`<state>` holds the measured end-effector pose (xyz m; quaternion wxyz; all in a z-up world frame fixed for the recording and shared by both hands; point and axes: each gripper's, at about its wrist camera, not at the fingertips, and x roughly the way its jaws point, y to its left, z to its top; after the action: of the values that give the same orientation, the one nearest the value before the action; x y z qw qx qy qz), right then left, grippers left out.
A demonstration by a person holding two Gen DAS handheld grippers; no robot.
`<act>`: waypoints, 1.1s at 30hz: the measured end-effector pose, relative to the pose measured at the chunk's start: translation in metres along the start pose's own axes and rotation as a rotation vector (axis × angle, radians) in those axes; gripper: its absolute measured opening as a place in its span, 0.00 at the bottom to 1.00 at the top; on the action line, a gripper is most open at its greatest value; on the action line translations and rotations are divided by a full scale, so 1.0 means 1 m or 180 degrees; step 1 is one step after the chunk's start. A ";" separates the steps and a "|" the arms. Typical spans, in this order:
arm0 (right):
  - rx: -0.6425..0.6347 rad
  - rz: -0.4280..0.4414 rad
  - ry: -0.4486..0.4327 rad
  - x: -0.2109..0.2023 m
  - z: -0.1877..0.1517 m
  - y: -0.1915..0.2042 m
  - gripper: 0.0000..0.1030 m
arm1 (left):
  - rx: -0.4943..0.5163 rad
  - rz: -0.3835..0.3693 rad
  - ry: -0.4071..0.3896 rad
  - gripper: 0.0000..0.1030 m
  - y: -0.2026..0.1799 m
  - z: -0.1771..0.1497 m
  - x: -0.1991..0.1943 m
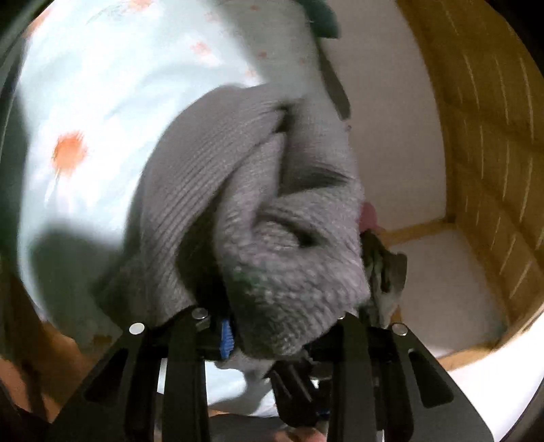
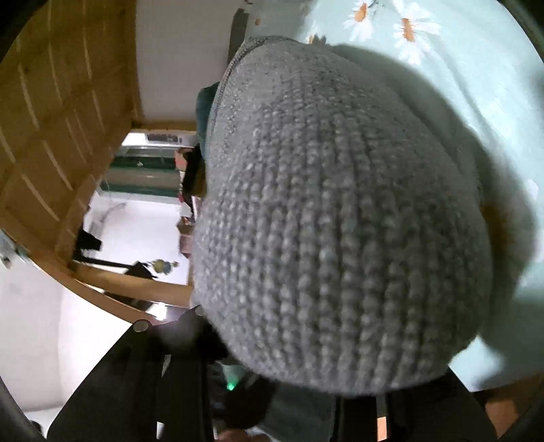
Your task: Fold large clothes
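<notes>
A grey knitted sweater [image 1: 258,204] is bunched up in folds right in front of my left gripper [image 1: 272,326]. The fabric runs down between the black fingers [image 1: 183,367], which are closed on it; the fingertips are hidden under the knit. In the right wrist view the same grey knit [image 2: 340,217] fills most of the frame and drapes over my right gripper [image 2: 289,367]. Its fingers [image 2: 180,374] are dark and blurred, and its tips are hidden by the fabric, which seems held between them.
A pale blue sheet with orange and white daisies [image 1: 95,112] lies under the sweater and also shows in the right wrist view [image 2: 442,51]. A wooden slatted frame [image 1: 482,142] and white wall [image 1: 391,119] stand beside it. A dark green cloth [image 1: 323,20] lies at the far edge.
</notes>
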<state>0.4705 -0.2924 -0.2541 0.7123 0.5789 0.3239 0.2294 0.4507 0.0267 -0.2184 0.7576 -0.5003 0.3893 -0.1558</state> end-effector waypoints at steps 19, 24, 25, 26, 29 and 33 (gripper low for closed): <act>-0.0131 0.0088 0.0004 0.001 0.074 0.023 0.27 | 0.0210 0.0017 0.0197 0.32 -0.056 0.066 0.057; -0.0285 -0.0098 0.0069 0.004 0.061 0.028 0.26 | 0.0337 0.0049 0.0152 0.31 -0.083 0.068 0.032; -0.0322 -0.0138 0.0065 0.004 0.058 0.024 0.26 | 0.0342 0.0093 0.0182 0.32 -0.091 0.067 0.025; -0.0376 -0.0172 0.0056 0.007 0.057 0.023 0.25 | 0.0347 0.0154 0.0200 0.36 -0.102 0.063 0.016; -0.0512 -0.0297 0.0006 0.010 0.055 0.021 0.24 | 0.0423 0.0093 0.0068 0.63 -0.129 0.051 -0.012; -0.0711 -0.0430 0.0028 0.014 0.054 0.026 0.25 | 0.0847 -0.0085 -0.0135 0.91 -0.166 0.040 -0.046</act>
<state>0.5208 -0.3136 -0.2250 0.7847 0.4719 0.3377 0.2181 0.4765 0.0066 -0.0448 0.8232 -0.4037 0.3423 -0.2055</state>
